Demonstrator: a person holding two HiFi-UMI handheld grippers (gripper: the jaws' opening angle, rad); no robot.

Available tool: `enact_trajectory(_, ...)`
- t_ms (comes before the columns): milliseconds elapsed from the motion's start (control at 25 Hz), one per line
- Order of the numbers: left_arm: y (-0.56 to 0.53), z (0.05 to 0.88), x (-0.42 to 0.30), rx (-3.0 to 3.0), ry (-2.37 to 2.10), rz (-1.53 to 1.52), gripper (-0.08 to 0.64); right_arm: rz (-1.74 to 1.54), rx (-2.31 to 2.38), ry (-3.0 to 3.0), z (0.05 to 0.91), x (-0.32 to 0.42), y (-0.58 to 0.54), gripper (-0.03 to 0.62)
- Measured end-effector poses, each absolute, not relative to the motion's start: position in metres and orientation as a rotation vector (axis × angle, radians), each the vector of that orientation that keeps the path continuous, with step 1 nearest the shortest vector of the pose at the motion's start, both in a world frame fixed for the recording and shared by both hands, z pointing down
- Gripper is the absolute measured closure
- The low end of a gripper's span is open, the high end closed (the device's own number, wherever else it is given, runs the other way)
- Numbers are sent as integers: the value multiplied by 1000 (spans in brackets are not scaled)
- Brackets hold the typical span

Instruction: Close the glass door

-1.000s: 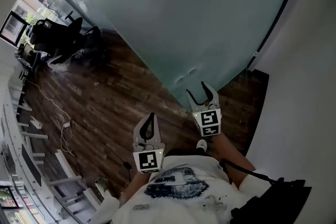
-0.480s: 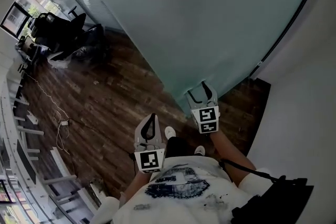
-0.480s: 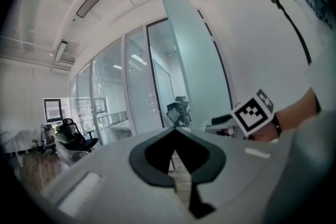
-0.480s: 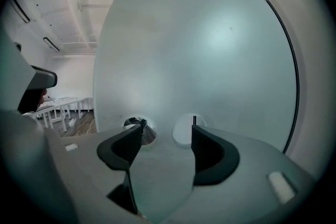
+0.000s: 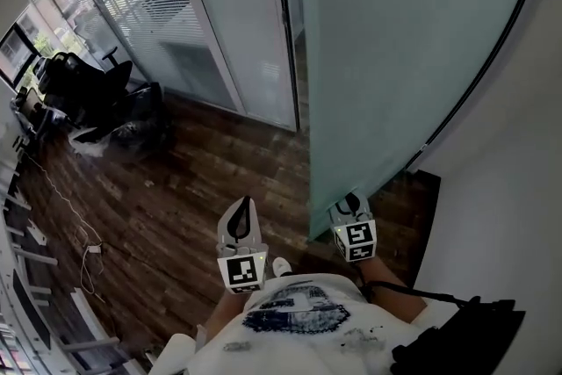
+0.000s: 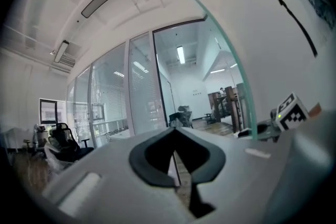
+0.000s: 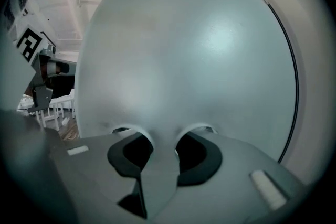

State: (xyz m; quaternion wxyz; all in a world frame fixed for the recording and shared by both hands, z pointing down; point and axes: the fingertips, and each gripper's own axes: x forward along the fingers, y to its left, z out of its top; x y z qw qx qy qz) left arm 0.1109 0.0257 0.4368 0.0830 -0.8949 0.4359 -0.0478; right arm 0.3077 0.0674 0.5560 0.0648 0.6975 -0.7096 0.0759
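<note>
The step in hand is taking hold of the glass door point(image 5: 395, 57) at its free edge, before any swing toward the frame. The frosted pane stands open, angled near the white wall point(image 5: 514, 189) on the right, its free vertical edge nearest the person and well apart from the dark door post point(image 5: 285, 22) beside the glass partition with blinds point(image 5: 176, 22).

The right gripper point(image 5: 349, 205) sits at the lower part of that edge. Its jaws have just been closing, and in the right gripper view the pane point(image 7: 189, 60) runs down between them and fills the gap, so they appear to clamp the glass. The left gripper point(image 5: 240, 211) hangs over the wooden floor point(image 5: 176, 189), clear of the door, jaws closed on nothing.

The next move, as I judge it, calls for a steady sweep of the gripped edge leftward toward the post, keeping the jaws square on the smooth glass so that they do not slide off
</note>
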Motion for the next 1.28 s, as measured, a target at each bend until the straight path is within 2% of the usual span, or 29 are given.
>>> enact_trajectory(680, -65, 481, 99, -2824, 1111, -275, 557, 244, 2275, -1934, 556, 317, -25, 477)
enact_trajectory(1280, -130, 506, 87, -2828, 1256, -360, 557, 209, 2319, -1873, 554, 342, -149, 474)
